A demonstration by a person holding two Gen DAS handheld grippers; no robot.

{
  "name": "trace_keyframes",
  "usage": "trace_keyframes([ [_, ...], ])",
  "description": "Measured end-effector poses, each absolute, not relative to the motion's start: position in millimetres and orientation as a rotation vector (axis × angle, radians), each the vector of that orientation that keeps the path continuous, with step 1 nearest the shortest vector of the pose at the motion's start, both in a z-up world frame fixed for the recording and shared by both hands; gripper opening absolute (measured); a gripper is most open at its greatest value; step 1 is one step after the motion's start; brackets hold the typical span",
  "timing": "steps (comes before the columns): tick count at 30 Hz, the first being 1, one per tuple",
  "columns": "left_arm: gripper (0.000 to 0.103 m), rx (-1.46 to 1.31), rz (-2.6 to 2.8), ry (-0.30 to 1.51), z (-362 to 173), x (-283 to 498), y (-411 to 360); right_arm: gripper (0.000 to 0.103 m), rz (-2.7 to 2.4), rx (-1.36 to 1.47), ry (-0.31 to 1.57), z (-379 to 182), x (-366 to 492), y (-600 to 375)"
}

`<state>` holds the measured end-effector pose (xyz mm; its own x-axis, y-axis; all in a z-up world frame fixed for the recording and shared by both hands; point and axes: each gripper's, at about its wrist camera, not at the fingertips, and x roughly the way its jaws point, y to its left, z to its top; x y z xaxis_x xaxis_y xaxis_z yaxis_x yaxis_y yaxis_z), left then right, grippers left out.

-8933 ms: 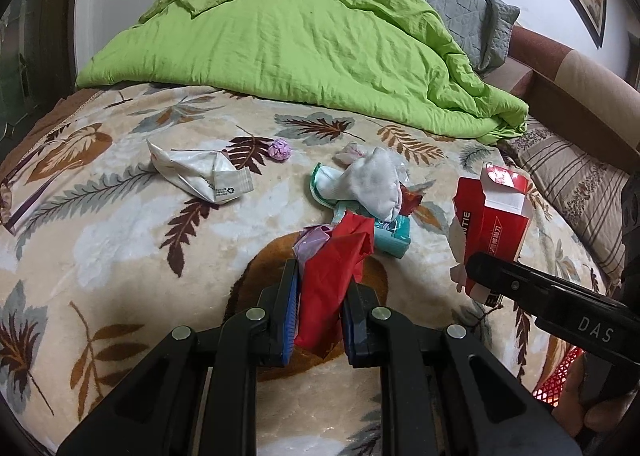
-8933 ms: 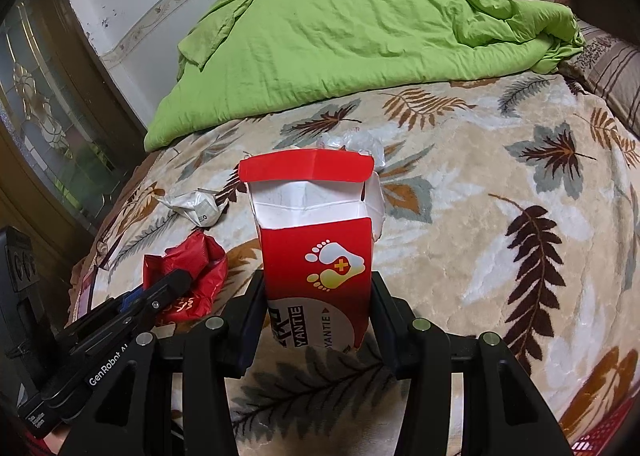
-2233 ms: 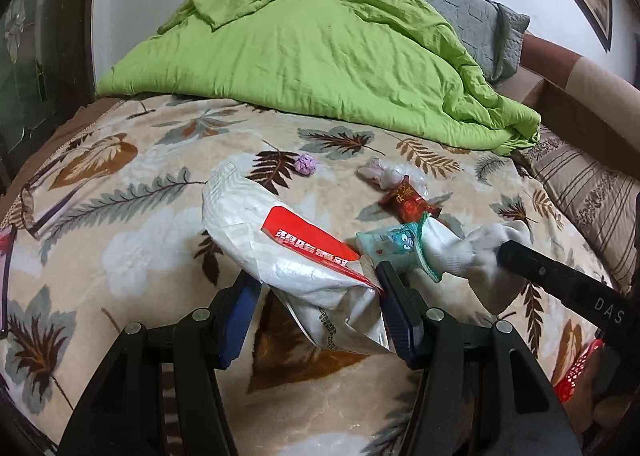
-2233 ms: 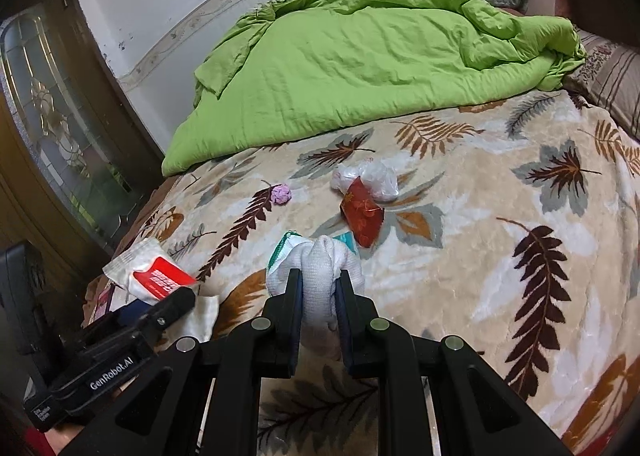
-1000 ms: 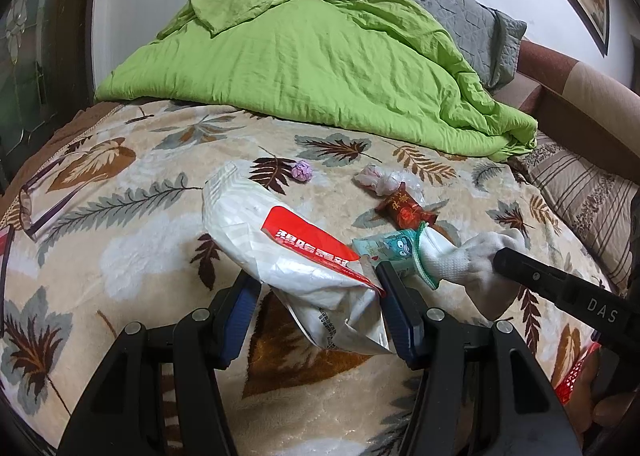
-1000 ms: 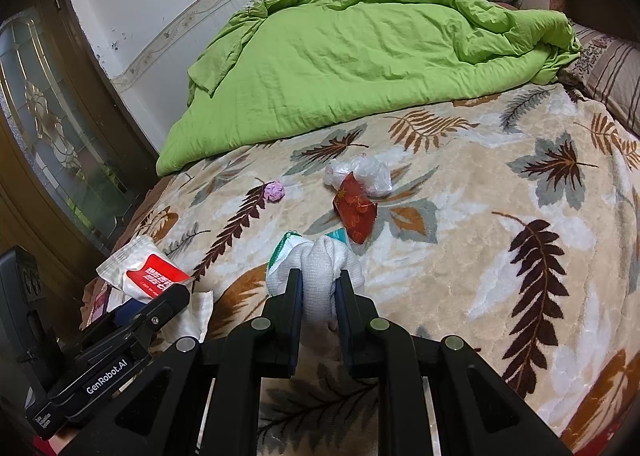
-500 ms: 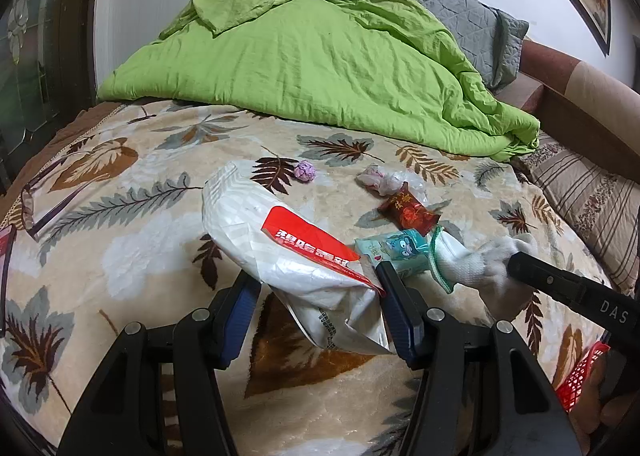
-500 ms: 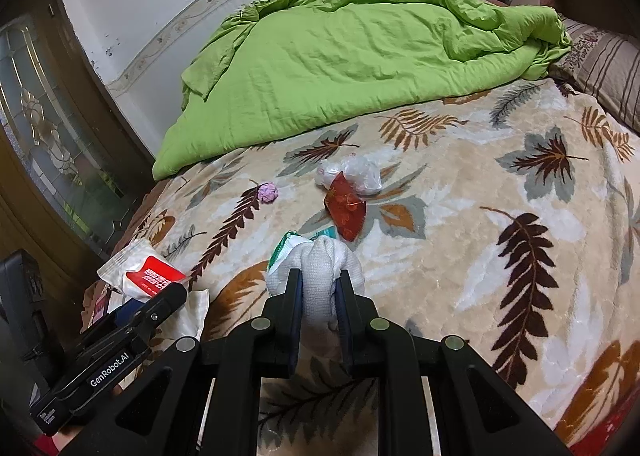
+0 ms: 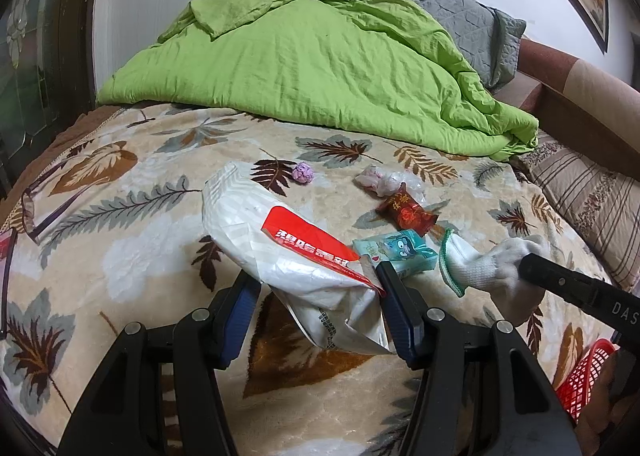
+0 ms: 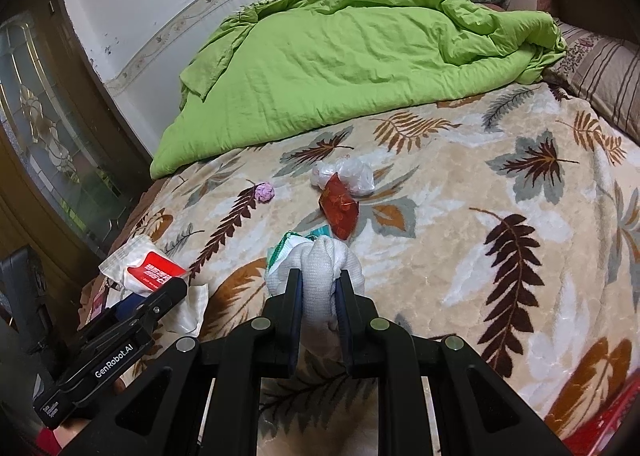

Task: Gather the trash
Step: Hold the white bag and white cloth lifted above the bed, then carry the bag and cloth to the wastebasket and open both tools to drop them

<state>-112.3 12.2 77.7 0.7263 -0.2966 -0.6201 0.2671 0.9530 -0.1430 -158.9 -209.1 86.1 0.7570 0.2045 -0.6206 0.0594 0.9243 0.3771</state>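
Crumpled white-red bag [image 9: 288,252], white glove [image 10: 320,276], red wrapper [image 9: 406,214] over bedspread.

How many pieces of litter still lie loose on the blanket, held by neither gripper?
4: a purple paper ball, a crumpled clear bag, a red wrapper beside it, a teal packet nearest the grippers. More may be hidden.

The right gripper [image 10: 319,292] has its jaws clamped on a white glove [image 10: 320,268] above the leaf-print blanket [image 10: 460,240]. At twelve o'clock lies a red wrapper [image 10: 340,208]; at eleven, a pink paper ball [image 10: 265,192]. At nine, the left gripper [image 10: 132,320] holds a white-and-red bag [image 10: 144,268].
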Motion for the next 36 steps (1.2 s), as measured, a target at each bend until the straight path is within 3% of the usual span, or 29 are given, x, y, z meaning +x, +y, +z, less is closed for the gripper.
trace_keyframes([
  [36,0.059,-0.036,-0.478,0.670,109.5,-162.1,-20.4,0.017,0.028,0.440,0.664,115.5,-217.4,-240.6],
])
